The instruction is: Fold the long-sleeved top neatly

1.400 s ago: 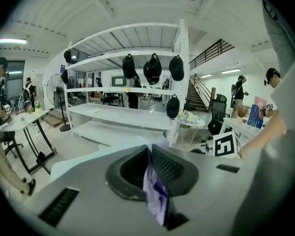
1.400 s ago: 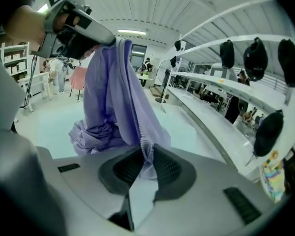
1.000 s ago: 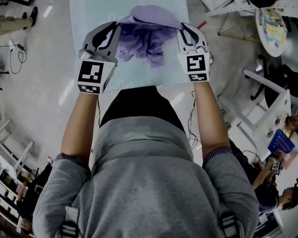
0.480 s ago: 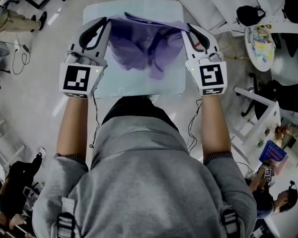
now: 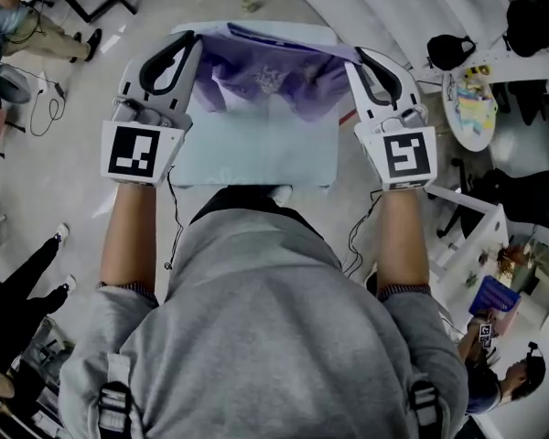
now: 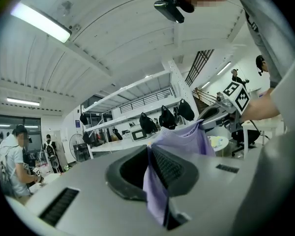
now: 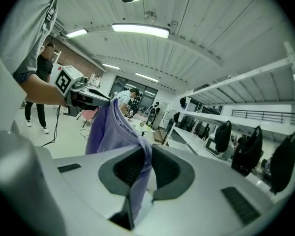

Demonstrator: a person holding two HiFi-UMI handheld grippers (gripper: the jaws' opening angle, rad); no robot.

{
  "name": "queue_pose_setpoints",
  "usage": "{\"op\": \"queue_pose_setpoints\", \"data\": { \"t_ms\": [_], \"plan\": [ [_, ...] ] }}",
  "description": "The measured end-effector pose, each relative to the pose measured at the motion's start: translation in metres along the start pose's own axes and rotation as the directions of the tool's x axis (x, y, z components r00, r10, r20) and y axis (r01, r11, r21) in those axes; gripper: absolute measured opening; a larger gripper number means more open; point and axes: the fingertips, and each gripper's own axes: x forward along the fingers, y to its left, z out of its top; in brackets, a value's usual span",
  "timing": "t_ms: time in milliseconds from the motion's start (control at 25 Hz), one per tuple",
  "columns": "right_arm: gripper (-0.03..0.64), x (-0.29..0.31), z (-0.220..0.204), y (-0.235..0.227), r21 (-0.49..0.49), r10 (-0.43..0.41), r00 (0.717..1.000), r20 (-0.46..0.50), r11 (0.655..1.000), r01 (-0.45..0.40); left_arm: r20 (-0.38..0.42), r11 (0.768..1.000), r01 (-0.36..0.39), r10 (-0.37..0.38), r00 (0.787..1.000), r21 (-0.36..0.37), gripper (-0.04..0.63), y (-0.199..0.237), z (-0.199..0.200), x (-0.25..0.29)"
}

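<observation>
A lilac long-sleeved top hangs stretched between my two grippers, high above the pale table. My left gripper is shut on one edge of the top, whose cloth runs between the pads and drops below them. My right gripper is shut on the other edge of the top, with the ribbed hem pinched in the jaws. Each gripper view shows the other gripper across the taut cloth: the right gripper and the left gripper. The lower part of the top hangs loose behind the hem.
Chairs and white desks stand to the right of the table. A person stands at the lower left, another person sits at the lower right. Cables lie on the floor at left. Shelves with black bags line the far wall.
Both grippers have risen with the top and drawn apart. The cloth, bunched in a heap a second ago, now hangs spread between them, off the table.
</observation>
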Motion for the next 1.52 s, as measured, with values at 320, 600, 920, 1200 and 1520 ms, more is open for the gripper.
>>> {"op": "queue_pose_setpoints", "data": {
  "t_ms": [320,600,920,1200,1520],
  "plan": [
    [0.057,-0.018,0.042,0.002,-0.018,0.024,0.998,0.057,1.000,-0.023,0.032,0.999,-0.040,0.040,0.999,0.016,0.041,-0.002,0.034,-0.027],
    [0.057,-0.046,0.069,0.016,-0.027,0.053,0.993,0.103,0.998,-0.050,0.048,0.996,-0.083,0.082,0.995,0.023,0.043,-0.010,0.061,-0.058],
    [0.057,-0.087,0.098,0.054,-0.034,0.097,0.984,0.147,0.995,-0.093,0.065,0.992,-0.122,0.121,0.991,0.009,0.043,-0.027,0.085,-0.114],
    [0.060,-0.099,0.078,0.073,-0.026,0.154,0.985,0.080,0.988,-0.152,-0.003,0.995,-0.100,0.100,0.995,0.031,0.043,-0.042,0.070,-0.129],
    [0.061,-0.028,-0.009,0.080,0.039,0.241,0.961,-0.138,0.971,-0.237,-0.165,0.998,-0.056,0.050,0.985,-0.031,0.043,-0.022,-0.030,-0.084]
  ]
}}
